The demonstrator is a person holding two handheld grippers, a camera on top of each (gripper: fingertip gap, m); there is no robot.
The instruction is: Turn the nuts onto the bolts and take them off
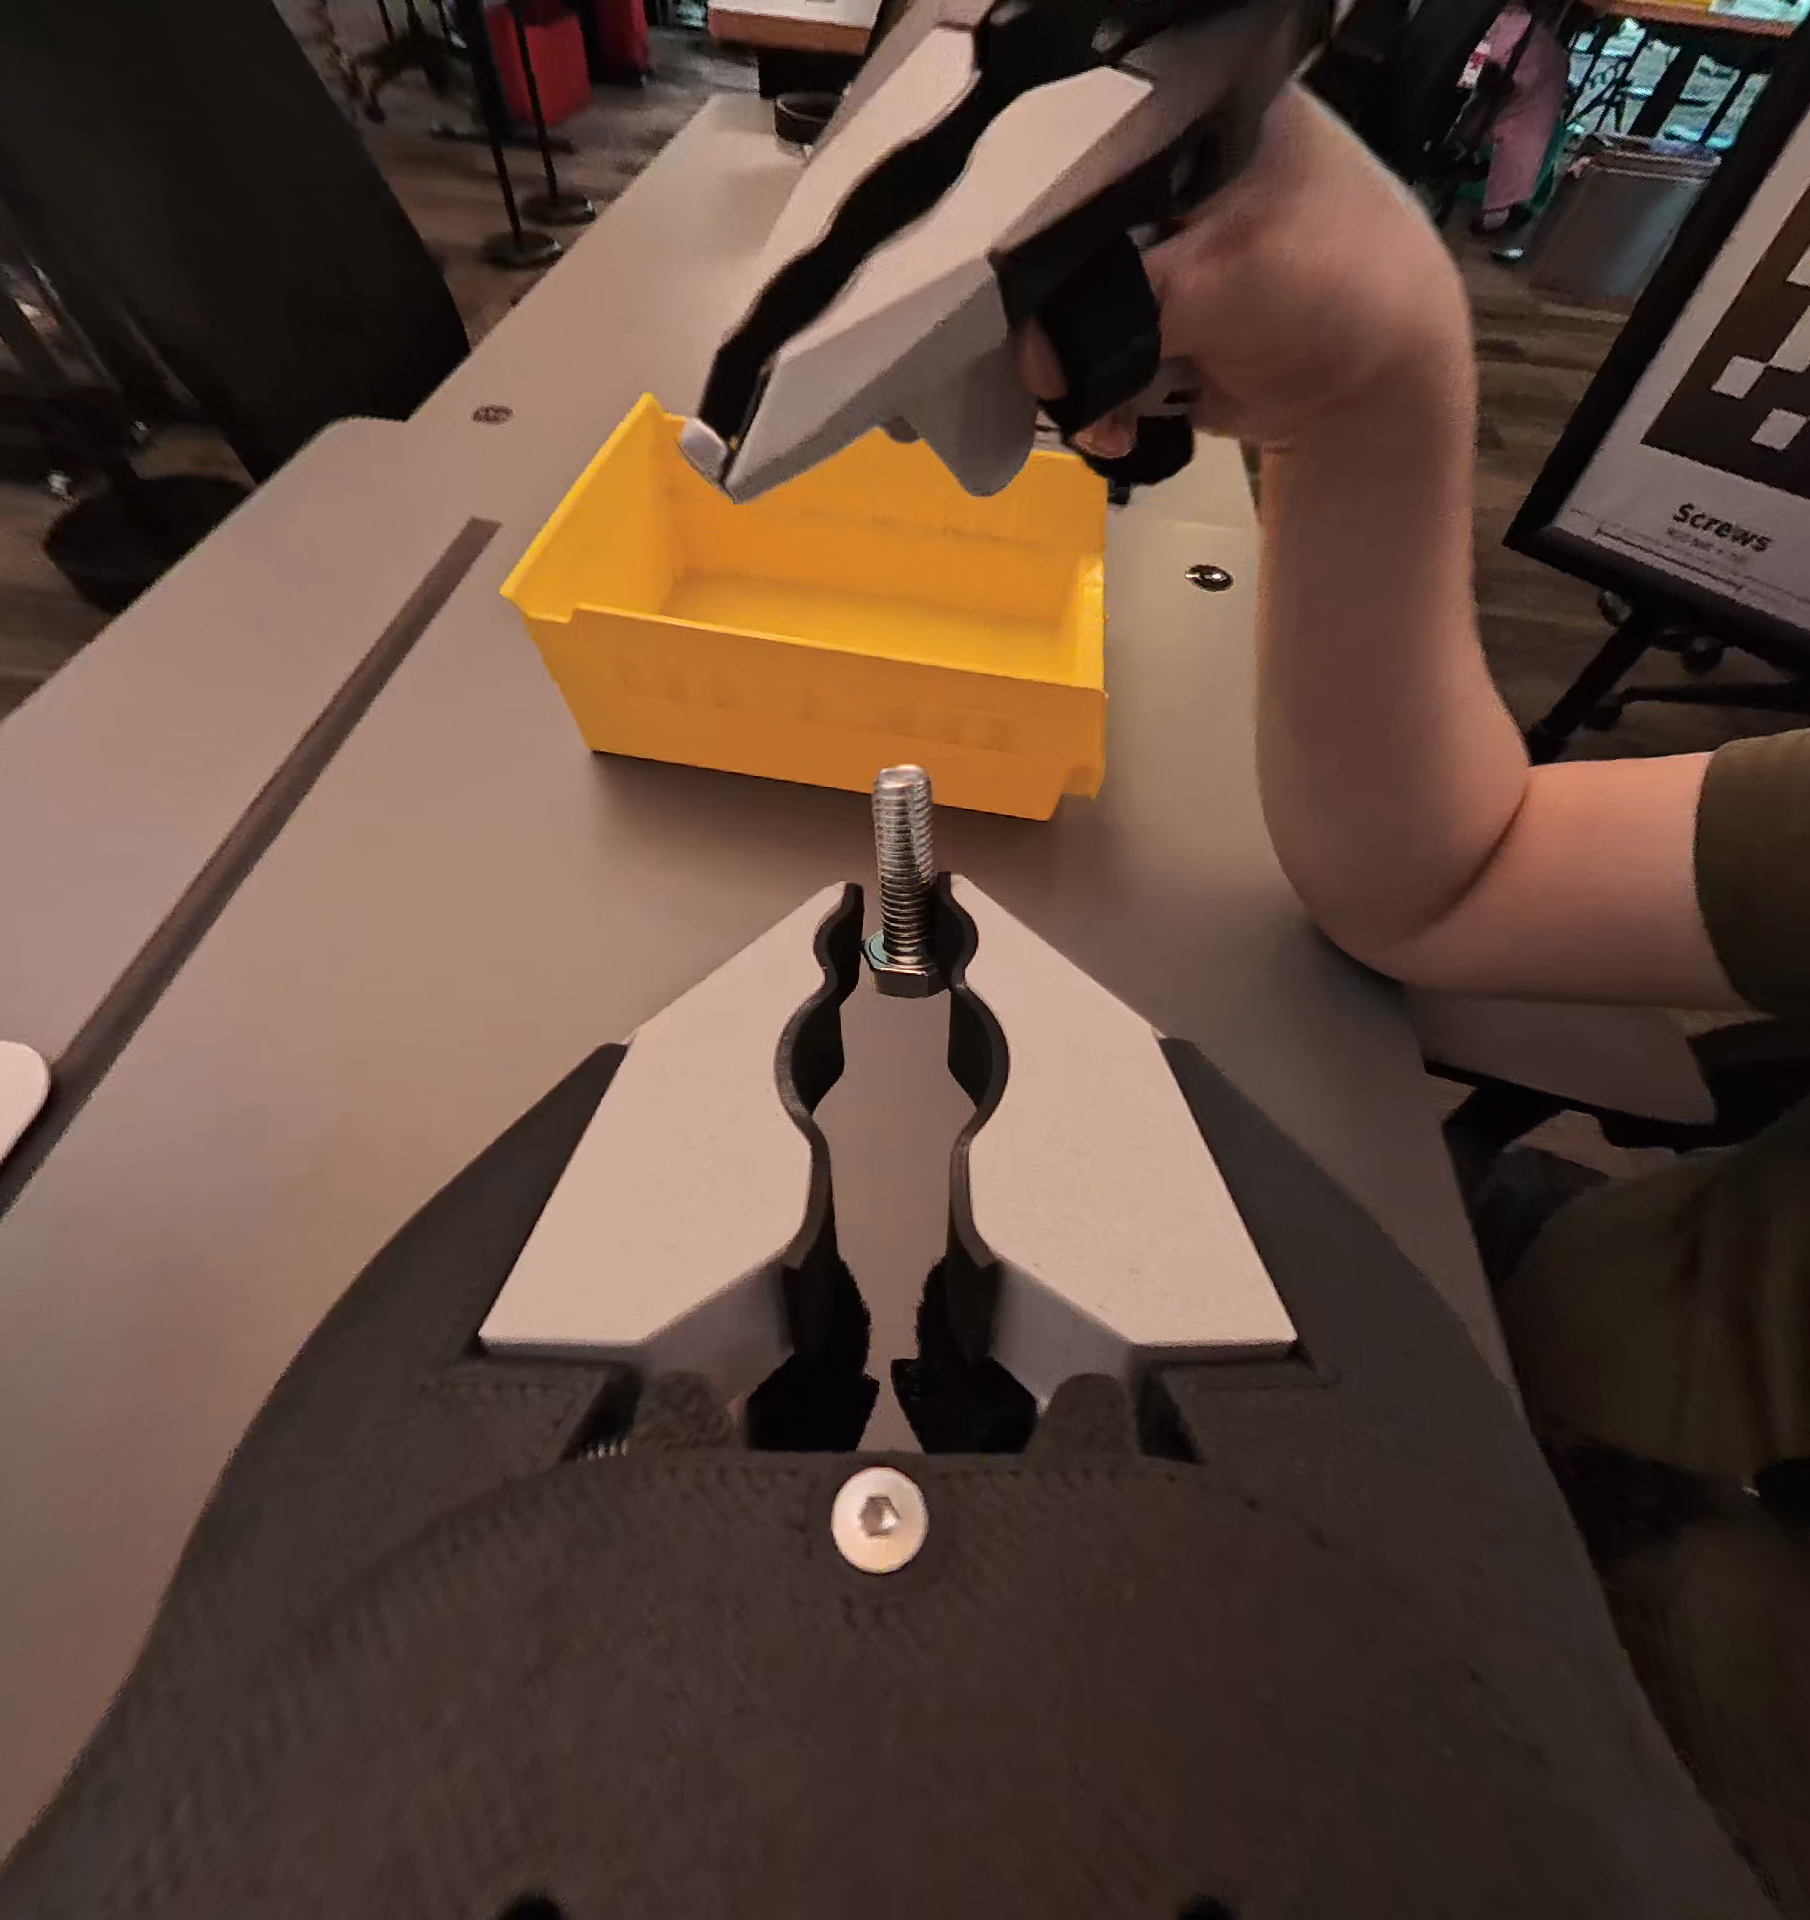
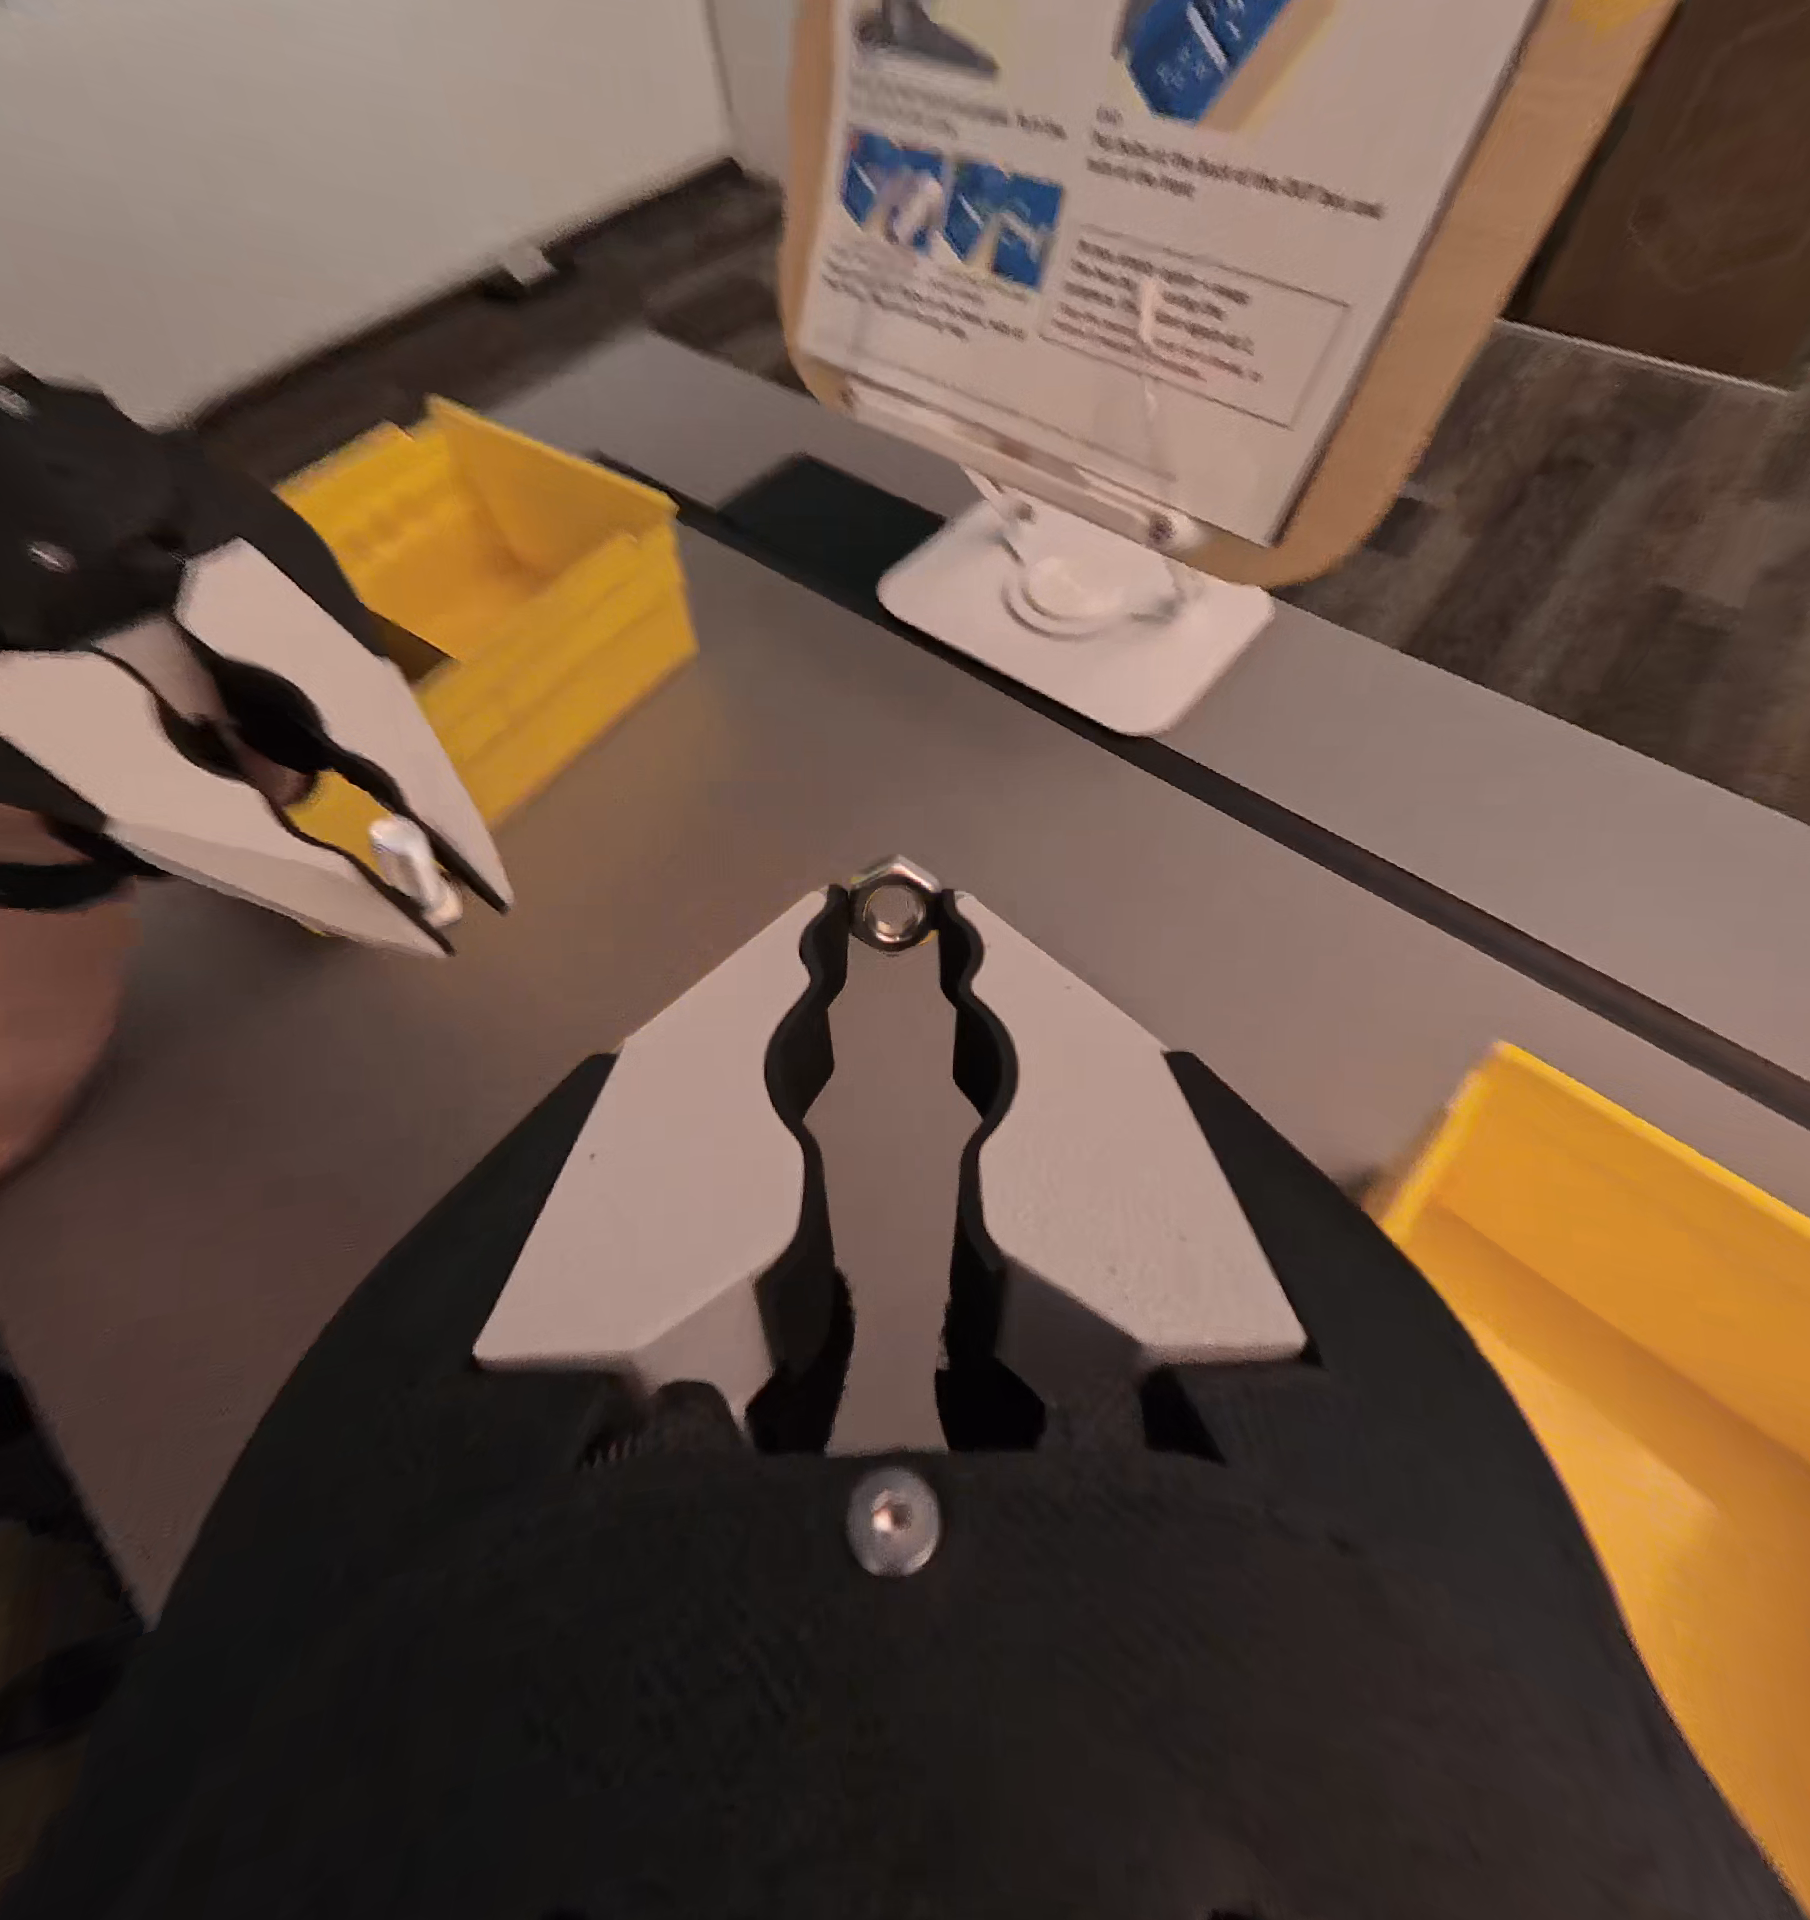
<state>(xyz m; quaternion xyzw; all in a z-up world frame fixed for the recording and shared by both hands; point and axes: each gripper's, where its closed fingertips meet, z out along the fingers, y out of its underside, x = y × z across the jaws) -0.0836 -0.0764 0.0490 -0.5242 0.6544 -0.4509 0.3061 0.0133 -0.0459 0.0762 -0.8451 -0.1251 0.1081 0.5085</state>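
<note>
1. The bolt (image 1: 902,868) stood upright, its hex head clamped by the left gripper (image 1: 903,914), above the bench (image 1: 361,935) near its middle.
2. The nut (image 2: 888,916) sat pinched at the tips of the right gripper (image 2: 888,920), raised over the yellow bin (image 1: 828,644) toward the bench's far edge.
3. The two were well apart and the thread was bare, so I judged the next threading or the drop-off remained.

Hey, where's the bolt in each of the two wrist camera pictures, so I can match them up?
Left wrist view: the bolt is at centre, upright, head clamped at the left gripper tips.
Right wrist view: the bolt is at left, in the farther gripper's tips.
Shared landmark: the yellow bin behind it.
</note>
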